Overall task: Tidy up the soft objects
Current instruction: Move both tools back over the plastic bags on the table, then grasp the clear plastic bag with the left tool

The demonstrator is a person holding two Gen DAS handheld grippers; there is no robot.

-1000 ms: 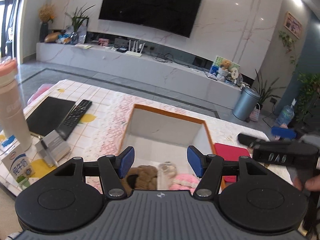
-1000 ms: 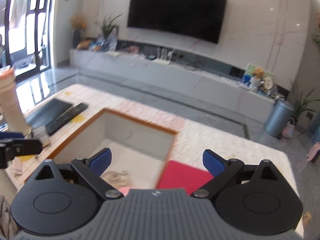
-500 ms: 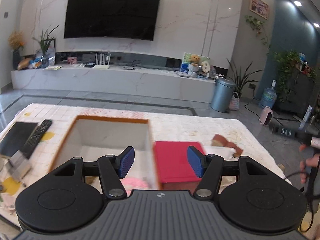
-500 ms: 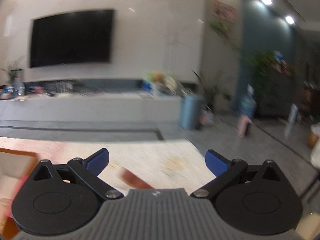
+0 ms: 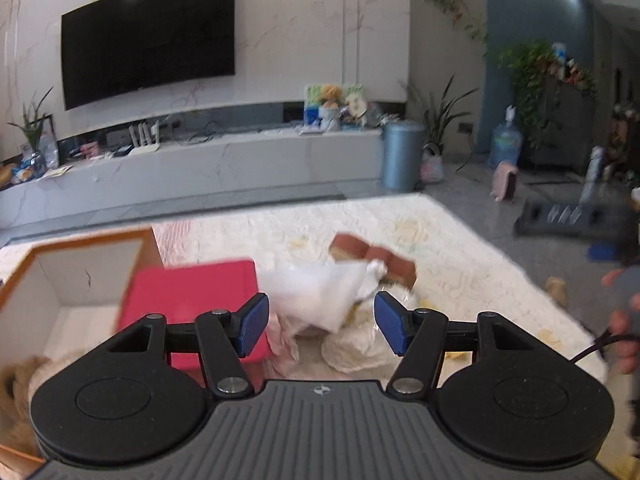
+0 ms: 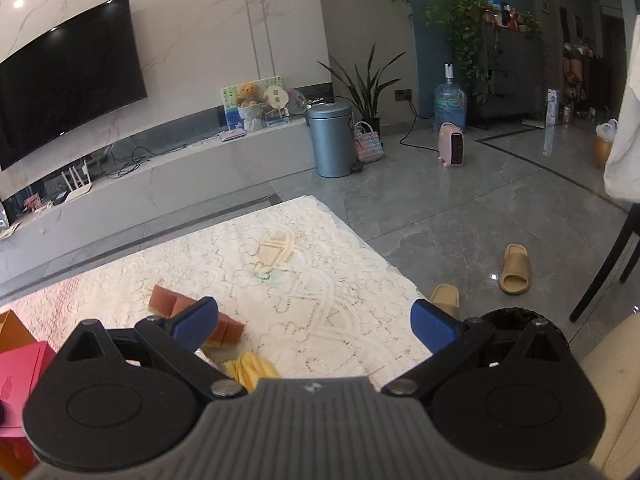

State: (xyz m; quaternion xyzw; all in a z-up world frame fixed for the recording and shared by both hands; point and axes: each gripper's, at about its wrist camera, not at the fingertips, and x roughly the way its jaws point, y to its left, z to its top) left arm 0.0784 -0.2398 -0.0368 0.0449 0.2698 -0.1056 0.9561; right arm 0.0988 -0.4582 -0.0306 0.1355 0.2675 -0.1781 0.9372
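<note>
Two handheld grippers with black linkages and blue pads look out over a table covered by a cream lace tablecloth (image 6: 320,280). The left gripper (image 5: 320,322) has its jaws spread wide with nothing pinched; a crumpled white cloth (image 5: 316,292) lies on the table beyond the gap, and under it a pale pink fabric (image 5: 282,340) and a cream plush piece (image 5: 356,350) show near the pads, all blurred. At about one o'clock from the white cloth sits a rust-brown folded cloth (image 5: 372,258), touching its far edge. At ten o'clock from the left gripper stands an open box with an orange rim and white inner walls (image 5: 80,264); a flat magenta-red lid-like panel (image 5: 192,300) leans against or lies just beside its right wall, which of the two cannot be told. A tan fluffy soft toy (image 5: 16,376) shows in the box at the lower left edge. The right gripper (image 6: 314,322) is likewise spread apart and empty, pointed across the tablecloth; the rust-brown cloth lies just behind its left pad, and a small yellow ribbed soft item (image 6: 252,370) sits at six o'clock from the gap, close against the gripper body. In the left wrist view, the right gripper appears at three o'clock, held by a hand (image 5: 622,320).
</note>
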